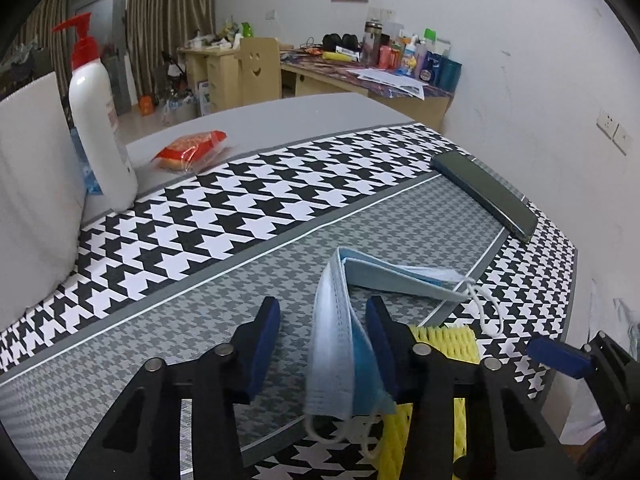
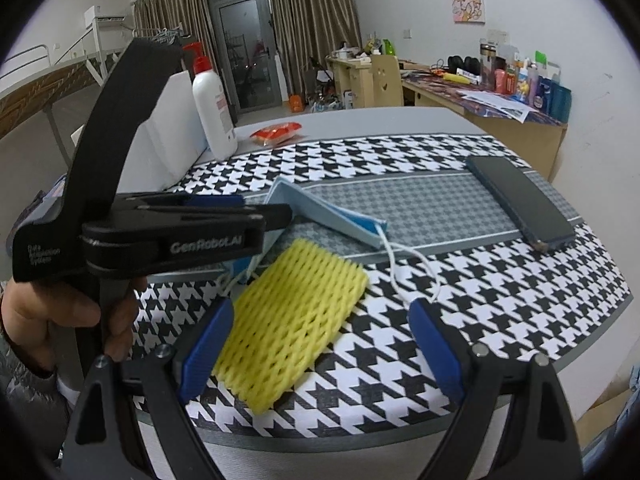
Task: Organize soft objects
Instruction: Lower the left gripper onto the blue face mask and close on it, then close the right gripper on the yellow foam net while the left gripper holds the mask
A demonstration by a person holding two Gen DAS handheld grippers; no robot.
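Observation:
A light blue face mask (image 1: 340, 336) lies bent on the houndstooth mat, one half standing up between my left gripper's fingers. My left gripper (image 1: 322, 316) is open around that half, its right pad close to the mask. The mask's other half (image 2: 332, 216) lies flat, its white ear loop (image 2: 408, 268) trailing forward. A yellow foam net sleeve (image 2: 292, 320) lies flat on the mat at the near edge; it also shows in the left wrist view (image 1: 452, 340). My right gripper (image 2: 320, 324) is open just above the sleeve. The left gripper (image 2: 264, 210) shows in the right wrist view.
A dark phone (image 1: 486, 194) lies on the mat's right side. A white pump bottle (image 1: 98, 120) and a red snack packet (image 1: 192, 150) stand at the table's far left. A white cushion (image 1: 32, 184) borders the left. The table edge (image 2: 580, 352) runs close on the right.

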